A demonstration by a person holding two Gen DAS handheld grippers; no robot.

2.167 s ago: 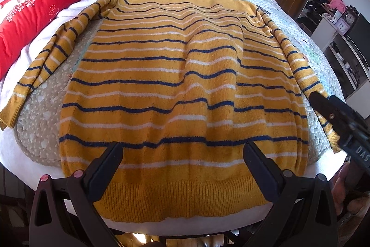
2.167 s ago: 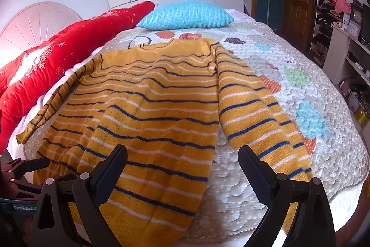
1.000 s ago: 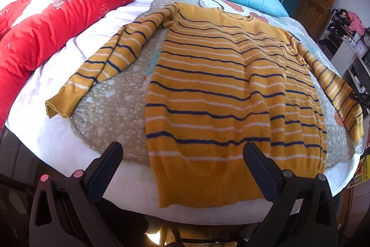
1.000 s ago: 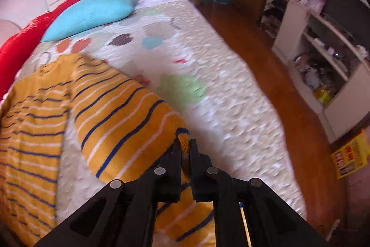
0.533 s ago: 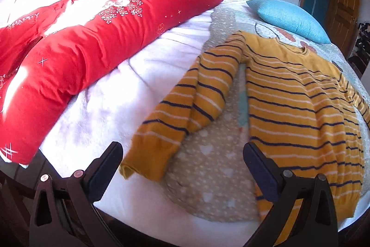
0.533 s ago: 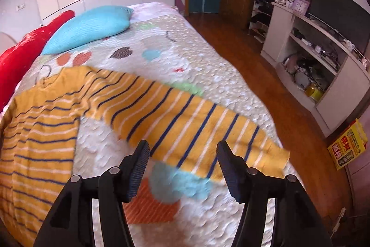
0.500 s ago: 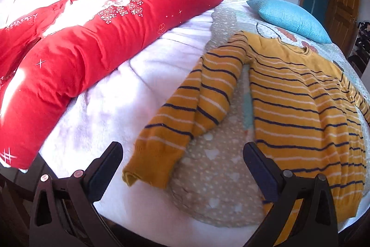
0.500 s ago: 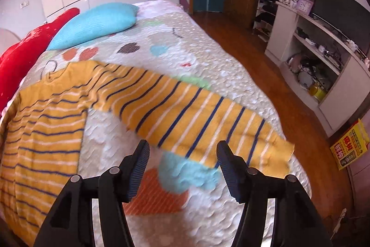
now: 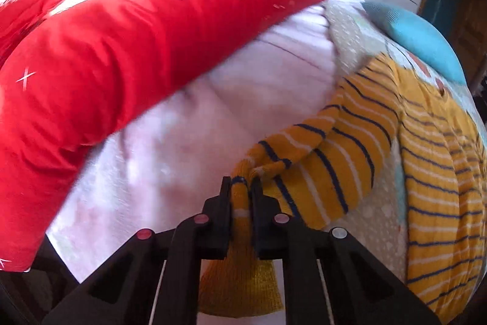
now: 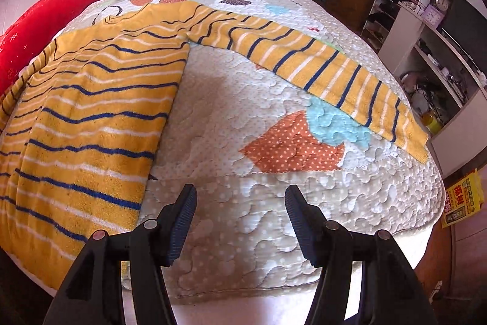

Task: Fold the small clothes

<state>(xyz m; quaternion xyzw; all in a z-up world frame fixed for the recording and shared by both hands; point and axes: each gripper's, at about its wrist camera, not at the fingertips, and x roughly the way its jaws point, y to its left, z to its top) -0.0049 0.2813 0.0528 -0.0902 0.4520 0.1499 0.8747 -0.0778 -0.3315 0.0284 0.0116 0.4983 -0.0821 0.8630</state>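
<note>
Left wrist view showed the left gripper (image 9: 241, 188) clamped on the striped sweater's left cuff (image 9: 242, 233), probably for folding inward toward three o'clock, while the right gripper (image 10: 240, 221) hung apart.

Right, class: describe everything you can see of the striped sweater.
The sweater is mustard-yellow knit with navy and white stripes and ribbed cuffs. It lies flat on the quilt; one sleeve stretches out toward the bed edge. The left gripper pinches the other sleeve near its cuff, bunching it.
</note>
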